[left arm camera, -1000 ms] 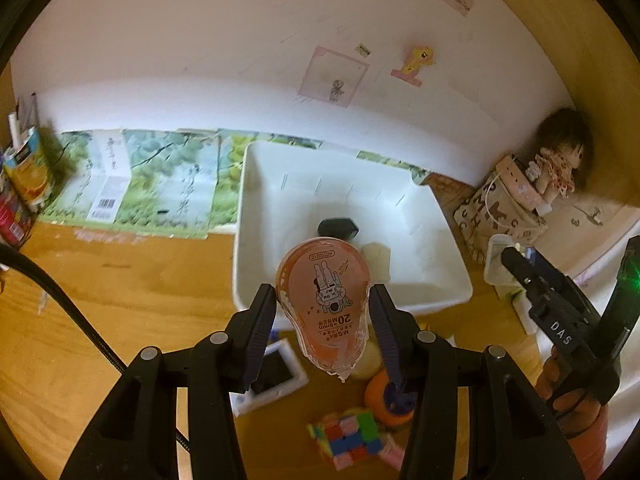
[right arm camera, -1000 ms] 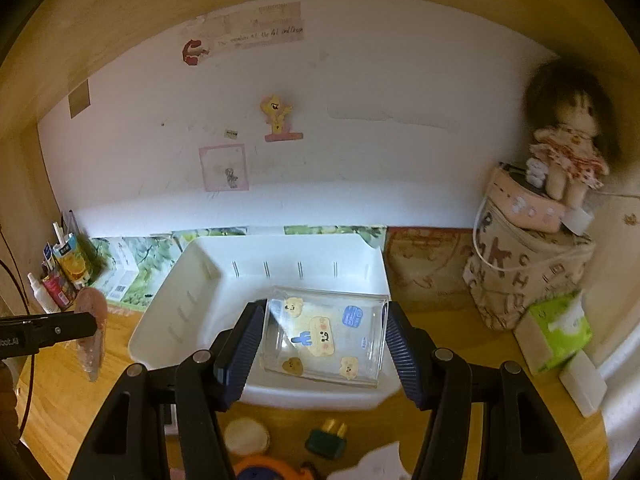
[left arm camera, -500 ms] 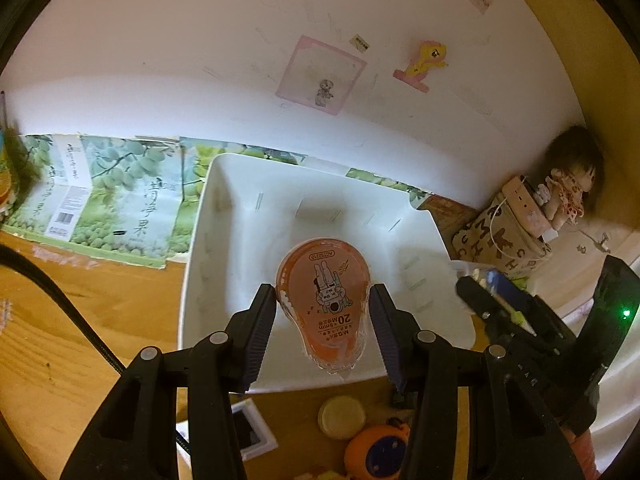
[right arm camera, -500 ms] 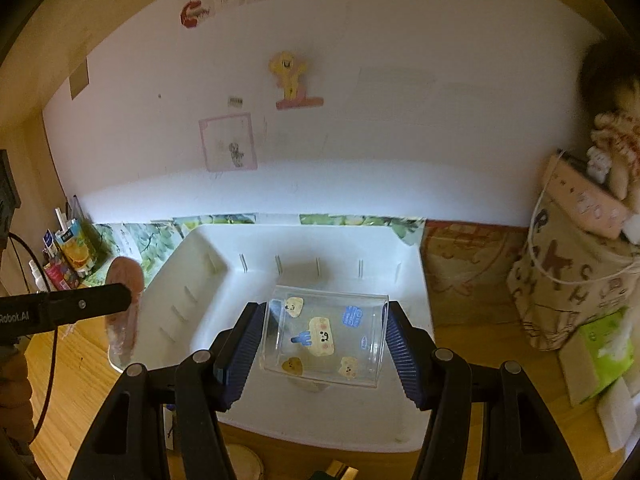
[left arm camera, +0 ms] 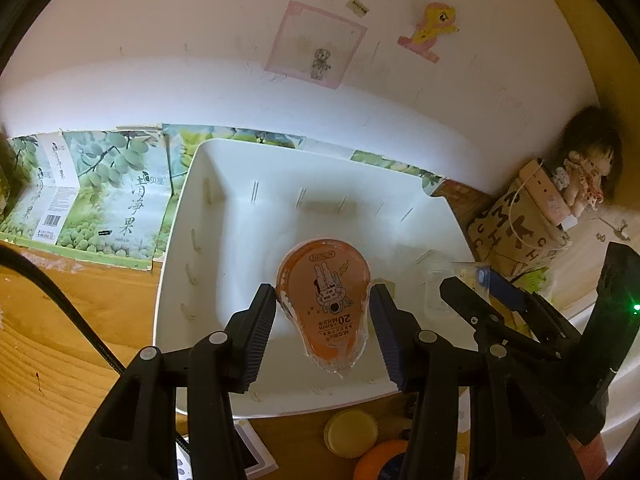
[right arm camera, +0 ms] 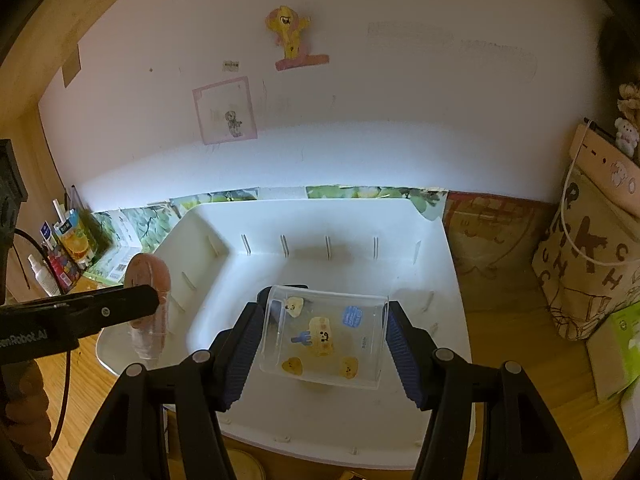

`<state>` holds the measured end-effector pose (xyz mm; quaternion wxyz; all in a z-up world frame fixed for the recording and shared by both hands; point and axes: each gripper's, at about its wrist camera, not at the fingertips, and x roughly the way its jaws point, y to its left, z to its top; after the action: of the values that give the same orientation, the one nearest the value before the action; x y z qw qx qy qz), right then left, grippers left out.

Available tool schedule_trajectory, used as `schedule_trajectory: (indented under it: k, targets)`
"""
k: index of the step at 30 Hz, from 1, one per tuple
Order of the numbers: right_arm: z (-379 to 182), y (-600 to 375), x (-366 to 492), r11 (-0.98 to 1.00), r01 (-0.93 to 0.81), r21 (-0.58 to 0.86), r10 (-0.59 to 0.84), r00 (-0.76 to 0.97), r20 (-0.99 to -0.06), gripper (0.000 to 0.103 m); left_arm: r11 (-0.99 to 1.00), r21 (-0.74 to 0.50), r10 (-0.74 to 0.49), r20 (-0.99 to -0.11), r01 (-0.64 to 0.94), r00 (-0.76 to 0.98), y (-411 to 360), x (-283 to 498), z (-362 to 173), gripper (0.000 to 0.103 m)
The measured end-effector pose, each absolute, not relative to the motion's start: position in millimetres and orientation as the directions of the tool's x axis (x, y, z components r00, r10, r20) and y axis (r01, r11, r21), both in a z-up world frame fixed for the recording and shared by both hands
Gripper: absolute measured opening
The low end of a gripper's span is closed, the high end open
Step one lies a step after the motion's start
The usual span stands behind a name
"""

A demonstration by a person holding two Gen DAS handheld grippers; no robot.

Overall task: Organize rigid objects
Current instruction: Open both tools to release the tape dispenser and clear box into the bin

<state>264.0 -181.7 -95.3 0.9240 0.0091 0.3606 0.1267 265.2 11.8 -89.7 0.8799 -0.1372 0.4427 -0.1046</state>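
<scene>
My left gripper (left arm camera: 323, 308) is shut on an orange correction-tape dispenser (left arm camera: 326, 298) with a rabbit label, held over the near part of the white bin (left arm camera: 192, 216). The dispenser (right arm camera: 148, 300) also shows from the side in the right wrist view, above the bin's left rim. My right gripper (right arm camera: 324, 334) is shut on a clear plastic box (right arm camera: 324, 336) with cartoon stickers, held over the middle of the white bin (right arm camera: 452, 280). A dark object (right arm camera: 266, 294) lies on the bin floor, mostly hidden behind the box. The right gripper (left arm camera: 472, 296) also shows at the bin's right side.
On the wooden desk in front of the bin lie a yellow round lid (left arm camera: 351, 432), an orange round item (left arm camera: 384, 460) and a white-framed card (left arm camera: 250, 456). A green printed carton (left arm camera: 100, 204) leans on the wall at left. A patterned bag (right arm camera: 588, 264) with a doll (left arm camera: 584, 176) stands at right.
Both grippers have moved forward and down over the bin, each keeping its object. The desk items in front of the bin have slid toward the bottom edge of both views.
</scene>
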Motion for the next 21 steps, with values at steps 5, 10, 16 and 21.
schedule_trajectory:
  k: [5,10,16,21]
  targets:
    - [-94.6,-182.4,262.9,0.968,-0.225,0.112,0.242,0.713,-0.658,0.074,0.938,-0.341,-0.307,-0.747,0.057,0.590,12.0,267.2,-89.3,0.057]
    - [-91.3,-182.5,260.2,0.971,-0.215,0.105,0.230,0.719,-0.655,0.075,0.942,-0.330,-0.292,-0.727,0.056,0.622,15.4,264.7,-78.9,0.072]
    - [-77.6,-183.5,249.0,0.973,-0.207,0.102,0.224,0.746,-0.627,0.080,0.943,-0.326,-0.287,-0.708,0.062,0.645,20.5,255.2,-64.2,0.075]
    - [-60.0,-184.0,232.6,0.976,-0.196,0.094,0.214,0.778,-0.591,0.081,0.945,-0.315,-0.292,-0.679,0.092,0.673,22.3,236.5,-44.7,0.075]
